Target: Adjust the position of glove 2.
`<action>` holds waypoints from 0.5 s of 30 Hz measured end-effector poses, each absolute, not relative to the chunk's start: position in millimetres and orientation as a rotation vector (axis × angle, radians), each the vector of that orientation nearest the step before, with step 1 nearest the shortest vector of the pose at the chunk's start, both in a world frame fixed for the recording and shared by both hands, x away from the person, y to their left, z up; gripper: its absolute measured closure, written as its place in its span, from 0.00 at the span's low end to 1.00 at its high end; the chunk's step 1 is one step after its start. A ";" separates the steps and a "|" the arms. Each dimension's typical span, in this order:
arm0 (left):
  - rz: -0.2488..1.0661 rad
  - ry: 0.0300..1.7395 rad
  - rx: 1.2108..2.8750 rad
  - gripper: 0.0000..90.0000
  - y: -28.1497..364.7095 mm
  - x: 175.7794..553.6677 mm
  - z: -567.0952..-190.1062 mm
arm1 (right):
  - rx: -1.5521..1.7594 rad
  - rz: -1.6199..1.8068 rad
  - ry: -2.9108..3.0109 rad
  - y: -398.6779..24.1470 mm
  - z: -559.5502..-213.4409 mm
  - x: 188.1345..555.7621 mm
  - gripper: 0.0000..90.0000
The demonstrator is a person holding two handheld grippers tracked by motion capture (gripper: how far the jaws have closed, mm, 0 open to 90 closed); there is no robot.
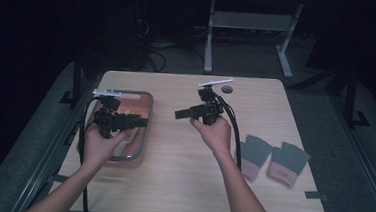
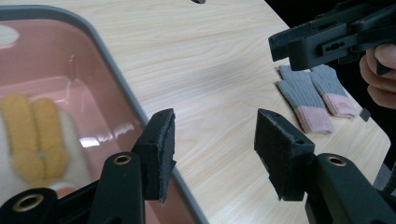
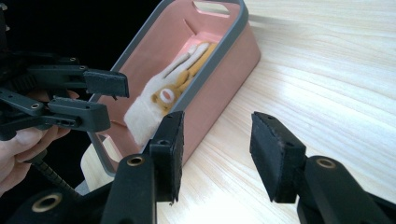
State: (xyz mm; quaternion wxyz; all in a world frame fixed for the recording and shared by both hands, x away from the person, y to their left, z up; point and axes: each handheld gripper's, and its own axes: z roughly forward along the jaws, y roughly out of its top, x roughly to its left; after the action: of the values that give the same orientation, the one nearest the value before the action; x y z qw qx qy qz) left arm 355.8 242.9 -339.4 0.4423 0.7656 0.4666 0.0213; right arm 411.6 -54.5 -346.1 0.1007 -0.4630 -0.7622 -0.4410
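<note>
A pink bin with a grey rim (image 1: 148,128) stands at the table's left and holds a white and yellow glove (image 3: 173,83), also seen as the glove (image 2: 36,140) through the bin's side. My left gripper (image 1: 144,122) hovers over the bin, pointing right, open and empty (image 2: 215,144). My right gripper (image 1: 177,114) is held above the table's middle, pointing left toward the bin, open and empty (image 3: 215,149). Two grey gloves with pink cuffs (image 1: 271,158) lie flat at the right, the same pair (image 2: 309,95) beyond my left jaws.
The bin's rim (image 3: 219,52) lies just beyond my right jaws, with the left gripper (image 3: 114,100) to its left. A small dark disc (image 1: 227,89) sits near the table's far edge. A white desk frame (image 1: 210,37) stands behind the table.
</note>
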 end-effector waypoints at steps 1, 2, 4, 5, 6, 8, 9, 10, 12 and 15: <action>0.049 1.153 1.900 0.53 240.7 355.8 -339.2 | -1.375 -1.303 -2.249 -56.5 -346.0 410.6 0.60; 0.046 1.149 1.902 0.53 238.3 355.6 -339.0 | -1.375 -1.298 -2.253 -59.0 -345.9 409.9 0.60; 0.047 1.138 1.905 0.53 233.8 355.2 -338.5 | -1.383 -1.293 -2.254 -63.6 -345.9 408.6 0.60; 0.045 1.135 1.906 0.53 231.9 355.2 -338.5 | -1.384 -1.298 -2.255 -66.2 -346.3 408.3 0.60; 0.043 1.132 1.907 0.53 230.0 355.2 -338.4 | -1.396 -1.293 -2.246 -68.3 -346.0 407.4 0.60; 0.041 1.126 1.913 0.52 226.3 355.1 -338.5 | -1.405 -1.297 -2.243 -72.8 -346.7 406.5 0.60; 0.045 1.122 1.919 0.52 224.4 354.9 -338.6 | -1.408 -1.298 -2.239 -75.1 -346.8 405.8 0.60; 0.046 1.119 1.923 0.53 222.7 354.9 -338.9 | -1.413 -1.299 -2.237 -77.4 -347.4 405.1 0.60; 0.042 1.116 1.927 0.52 219.3 354.9 -339.3 | -1.417 -1.297 -2.238 -81.7 -348.2 404.7 0.60; 0.045 1.106 1.932 0.52 214.7 354.6 -339.4 | -1.428 -1.298 -2.234 -87.5 -347.8 403.0 0.60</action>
State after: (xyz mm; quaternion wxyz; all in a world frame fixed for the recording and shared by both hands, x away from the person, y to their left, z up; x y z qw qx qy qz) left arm 354.6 214.7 -339.4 0.4417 0.7785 0.4455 0.0182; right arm 403.0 -87.5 -347.8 0.0945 -0.4816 -0.7535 -0.4376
